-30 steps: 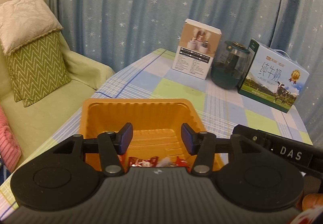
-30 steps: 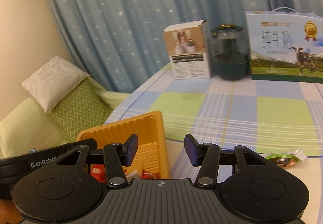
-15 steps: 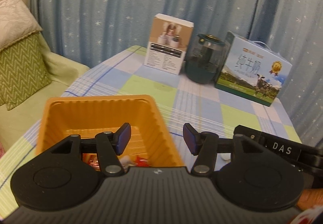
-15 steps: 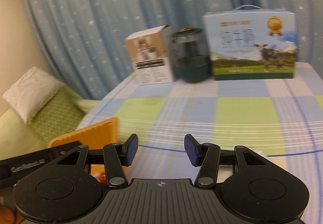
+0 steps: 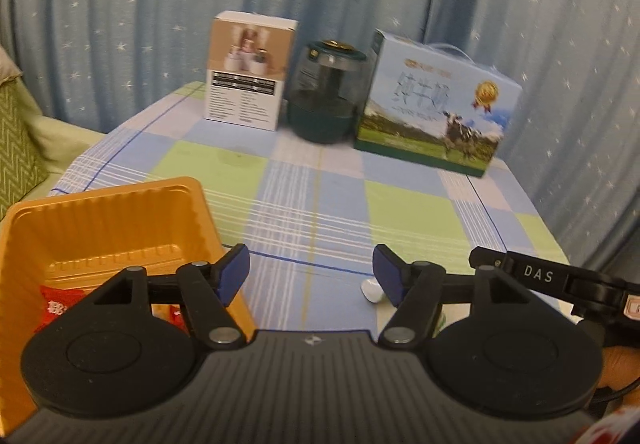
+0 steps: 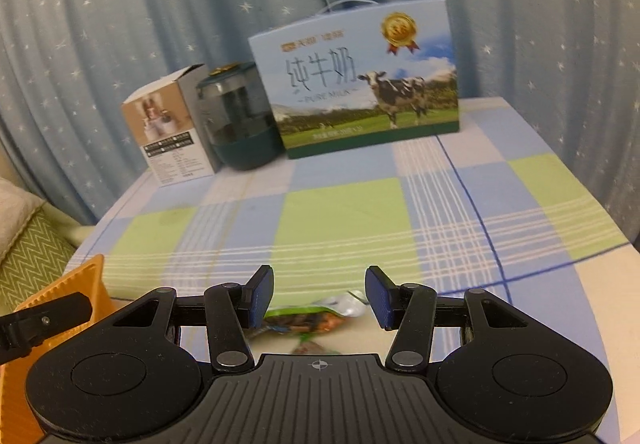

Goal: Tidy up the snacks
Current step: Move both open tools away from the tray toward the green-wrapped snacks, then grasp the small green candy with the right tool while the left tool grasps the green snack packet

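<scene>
An orange plastic tray (image 5: 100, 219) sits at the near left of the checked table and holds red snack packets (image 5: 56, 308). My left gripper (image 5: 311, 274) hangs just right of the tray; its jaws are opening and nothing lies between them. A small white packet (image 5: 370, 290) lies by its right fingertip. My right gripper (image 6: 319, 296) stands open over the table, and a green snack packet (image 6: 312, 318) lies on the cloth just below its fingers, untouched. The tray's corner (image 6: 76, 284) shows at the left of the right wrist view.
At the back of the table stand a white-and-tan box (image 5: 250, 77), a dark green jar (image 5: 328, 99) and a blue milk carton (image 5: 436, 107) with a cow picture. A starred blue curtain hangs behind. A green sofa with a zigzag cushion (image 5: 16, 147) lies left.
Both grippers have swung right, away from the tray, which has slid to the left edge of each view. The left jaws have widened. The green packet now shows under the right fingers.
</scene>
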`<state>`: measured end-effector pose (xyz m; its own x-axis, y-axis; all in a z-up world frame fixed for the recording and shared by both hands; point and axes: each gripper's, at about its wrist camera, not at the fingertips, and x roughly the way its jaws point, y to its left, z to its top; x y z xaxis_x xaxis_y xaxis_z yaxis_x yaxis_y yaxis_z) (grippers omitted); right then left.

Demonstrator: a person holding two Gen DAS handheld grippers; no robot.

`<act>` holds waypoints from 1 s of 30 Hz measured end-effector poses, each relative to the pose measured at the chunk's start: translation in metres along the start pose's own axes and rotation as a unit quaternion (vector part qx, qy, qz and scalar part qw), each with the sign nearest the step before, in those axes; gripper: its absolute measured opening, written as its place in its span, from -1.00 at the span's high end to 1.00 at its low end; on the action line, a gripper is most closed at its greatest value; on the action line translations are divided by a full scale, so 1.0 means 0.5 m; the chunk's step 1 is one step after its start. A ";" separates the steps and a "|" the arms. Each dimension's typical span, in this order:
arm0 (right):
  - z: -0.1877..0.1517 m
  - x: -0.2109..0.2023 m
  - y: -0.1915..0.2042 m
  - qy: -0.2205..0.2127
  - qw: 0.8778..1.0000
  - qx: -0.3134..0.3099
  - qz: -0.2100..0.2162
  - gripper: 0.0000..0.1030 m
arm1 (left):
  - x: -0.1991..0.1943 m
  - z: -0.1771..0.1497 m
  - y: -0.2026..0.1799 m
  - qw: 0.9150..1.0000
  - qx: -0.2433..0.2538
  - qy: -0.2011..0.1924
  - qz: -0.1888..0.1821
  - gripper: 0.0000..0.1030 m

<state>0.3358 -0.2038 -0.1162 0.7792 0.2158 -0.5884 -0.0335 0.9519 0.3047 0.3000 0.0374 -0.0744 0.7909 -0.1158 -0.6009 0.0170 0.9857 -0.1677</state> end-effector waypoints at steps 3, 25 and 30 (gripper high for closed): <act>-0.013 0.010 -0.007 0.017 1.000 -0.011 0.009 0.01 | 0.011 -0.003 -0.009 1.000 0.012 0.007 0.000 -0.28; -0.096 0.104 0.024 0.075 0.982 -0.167 0.051 0.22 | 0.072 -0.014 -0.036 0.995 0.085 0.052 -0.020 -0.32; -0.097 0.115 0.018 0.076 0.981 -0.174 0.049 0.37 | 0.080 -0.020 -0.052 0.992 0.105 0.059 -0.025 -0.32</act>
<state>0.3500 -0.1726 -0.1834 0.6594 0.3155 -0.6824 -0.3358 0.9357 0.1081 0.3250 0.0062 -0.1018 0.7091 -0.1663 -0.6852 0.1907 0.9808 -0.0407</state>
